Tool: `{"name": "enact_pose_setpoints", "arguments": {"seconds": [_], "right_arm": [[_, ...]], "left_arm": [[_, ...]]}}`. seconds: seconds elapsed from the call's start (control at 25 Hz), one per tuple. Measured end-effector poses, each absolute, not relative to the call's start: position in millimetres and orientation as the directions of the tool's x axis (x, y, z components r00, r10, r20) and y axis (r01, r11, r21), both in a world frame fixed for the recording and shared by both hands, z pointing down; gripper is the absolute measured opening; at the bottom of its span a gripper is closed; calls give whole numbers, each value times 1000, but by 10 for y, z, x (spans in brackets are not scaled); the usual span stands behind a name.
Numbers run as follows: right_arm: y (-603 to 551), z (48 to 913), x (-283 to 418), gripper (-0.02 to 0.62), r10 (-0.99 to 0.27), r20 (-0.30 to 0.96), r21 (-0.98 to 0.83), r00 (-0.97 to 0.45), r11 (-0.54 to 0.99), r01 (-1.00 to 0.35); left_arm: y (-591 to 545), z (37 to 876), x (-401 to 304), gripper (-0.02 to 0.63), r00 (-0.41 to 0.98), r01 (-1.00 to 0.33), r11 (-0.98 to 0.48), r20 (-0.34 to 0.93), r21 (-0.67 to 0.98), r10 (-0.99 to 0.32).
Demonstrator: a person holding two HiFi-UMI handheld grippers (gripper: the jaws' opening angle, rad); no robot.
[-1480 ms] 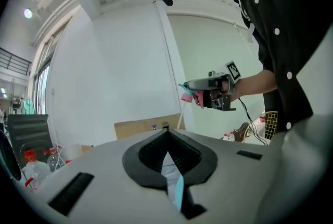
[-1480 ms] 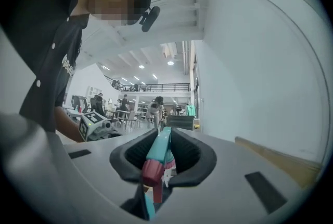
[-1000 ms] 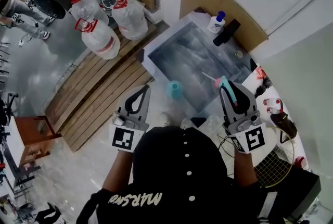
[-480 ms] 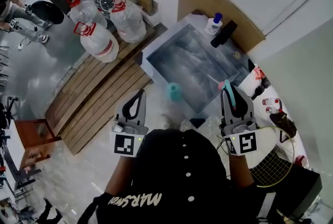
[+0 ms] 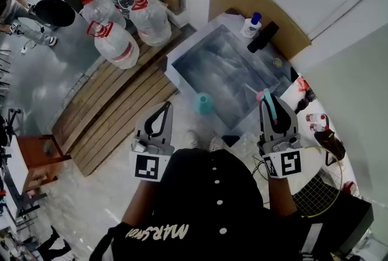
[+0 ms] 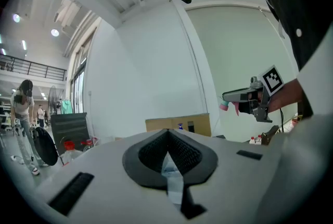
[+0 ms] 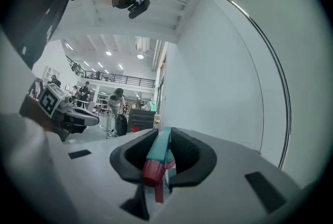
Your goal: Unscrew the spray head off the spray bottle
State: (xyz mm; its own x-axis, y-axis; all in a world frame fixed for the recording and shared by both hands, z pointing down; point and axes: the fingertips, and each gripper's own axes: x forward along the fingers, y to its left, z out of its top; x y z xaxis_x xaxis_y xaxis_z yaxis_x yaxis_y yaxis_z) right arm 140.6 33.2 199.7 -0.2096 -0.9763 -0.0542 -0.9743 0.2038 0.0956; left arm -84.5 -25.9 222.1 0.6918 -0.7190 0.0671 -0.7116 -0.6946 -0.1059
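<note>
- The right gripper (image 5: 267,98) is clamped on the spray head (image 7: 157,151). Its pads squeeze the teal body, with the red nozzle toward the camera. No bottle hangs from it, so the head looks already off.
- The left gripper (image 5: 164,107) is fully closed and level, apparently idle.
- A teal thing (image 5: 204,103), maybe the bottle, sits below, well apart.

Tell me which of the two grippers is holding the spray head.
The right gripper: its jaws are clamped on the teal and red spray head. The left gripper has its jaws pressed together and holds nothing.
</note>
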Motion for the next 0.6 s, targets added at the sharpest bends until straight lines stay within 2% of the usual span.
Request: {"name": "enact_pose_setpoints", "arguments": {"seconds": [0.6], "right_arm": [[307, 1970, 1406, 89, -976, -54, 96, -209, 203, -974]], "left_arm": [[-259, 2204, -819, 25, 693, -709, -696, 68, -112, -717]]}}
